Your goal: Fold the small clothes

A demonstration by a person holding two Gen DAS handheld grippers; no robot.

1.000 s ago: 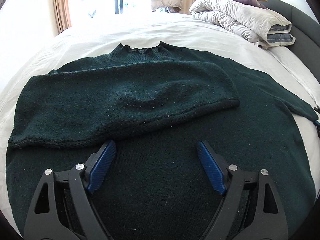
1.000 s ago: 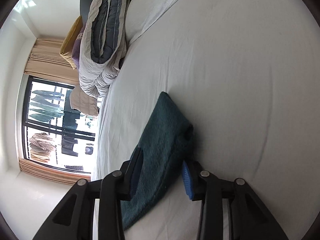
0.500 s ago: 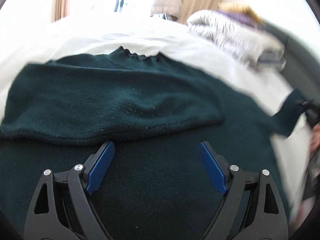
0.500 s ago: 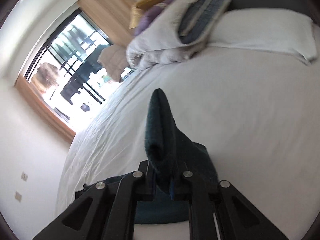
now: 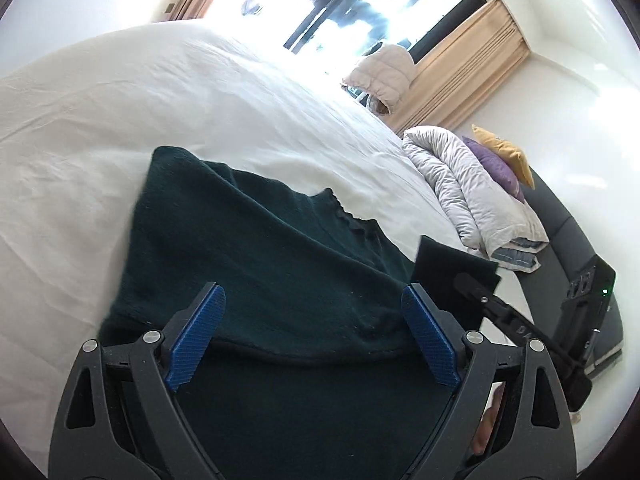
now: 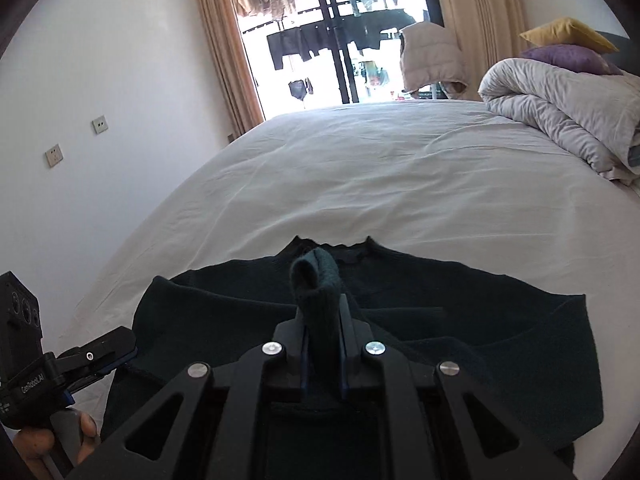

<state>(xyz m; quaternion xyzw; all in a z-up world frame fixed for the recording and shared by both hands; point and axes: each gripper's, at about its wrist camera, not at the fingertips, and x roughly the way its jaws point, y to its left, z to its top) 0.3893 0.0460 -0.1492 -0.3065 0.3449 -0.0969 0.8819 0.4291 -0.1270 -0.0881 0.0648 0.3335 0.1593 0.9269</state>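
- Sweater (image 6: 460, 320), dark green, spread flat on white bed (image 6: 380, 168), neck toward window (image 6: 332, 32); one sleeve already folded across the chest.
- Right gripper (image 6: 323, 354): clamped narrow on the other sleeve's cuff (image 6: 318, 284), cuff sticking up between the pads, lifted over the sweater's middle.
- Left gripper (image 5: 314, 340): jaws wide and just now widening, nothing between them, hovering above the sweater's near part.
- Folded duvet (image 6: 568, 108) and pillows at the bed's right edge.
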